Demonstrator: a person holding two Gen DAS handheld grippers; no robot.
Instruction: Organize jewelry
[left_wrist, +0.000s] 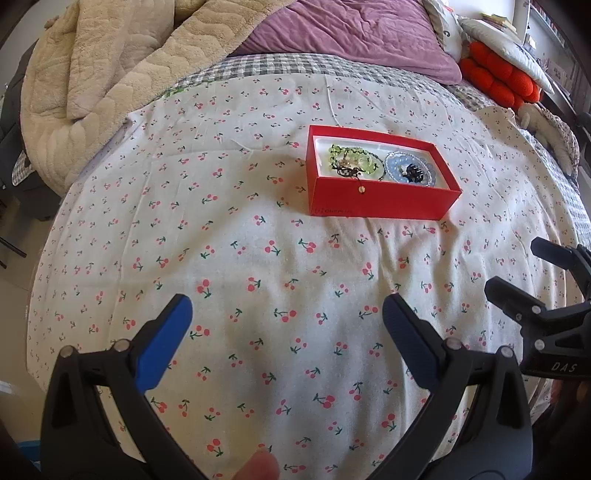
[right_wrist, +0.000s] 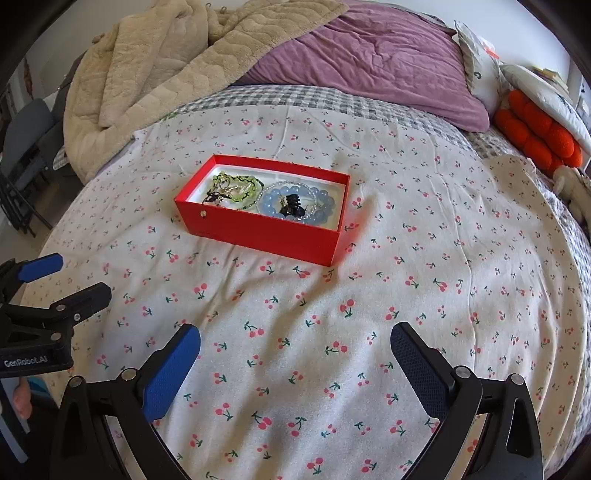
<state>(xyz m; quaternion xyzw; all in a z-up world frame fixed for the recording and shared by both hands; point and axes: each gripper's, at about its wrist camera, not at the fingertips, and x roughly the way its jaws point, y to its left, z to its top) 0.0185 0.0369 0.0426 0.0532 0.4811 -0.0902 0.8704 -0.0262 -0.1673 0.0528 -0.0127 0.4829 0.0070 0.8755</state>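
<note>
A red open box (left_wrist: 380, 195) (right_wrist: 266, 232) sits on the cherry-print sheet (left_wrist: 258, 258) (right_wrist: 406, 295). Inside lie a green bead bracelet (left_wrist: 349, 158) (right_wrist: 236, 186), a blue bead bracelet (left_wrist: 395, 170) (right_wrist: 295, 199) and a small black clip (left_wrist: 413, 170) (right_wrist: 291, 206). A dark cord with a small bead (left_wrist: 361, 189) (right_wrist: 202, 213) hangs over the box's front wall. My left gripper (left_wrist: 286, 317) is open and empty, well short of the box. My right gripper (right_wrist: 295, 343) is open and empty, also short of it. Each gripper shows at the edge of the other's view (left_wrist: 517, 273) (right_wrist: 77, 277).
A beige fleece blanket (left_wrist: 103, 74) (right_wrist: 155, 74) and a purple quilt (left_wrist: 351, 33) (right_wrist: 369, 62) lie at the bed's far end. An orange cushion (left_wrist: 498, 81) (right_wrist: 535, 133) and pillows sit at the far right. A dark chair (right_wrist: 26, 162) stands left of the bed.
</note>
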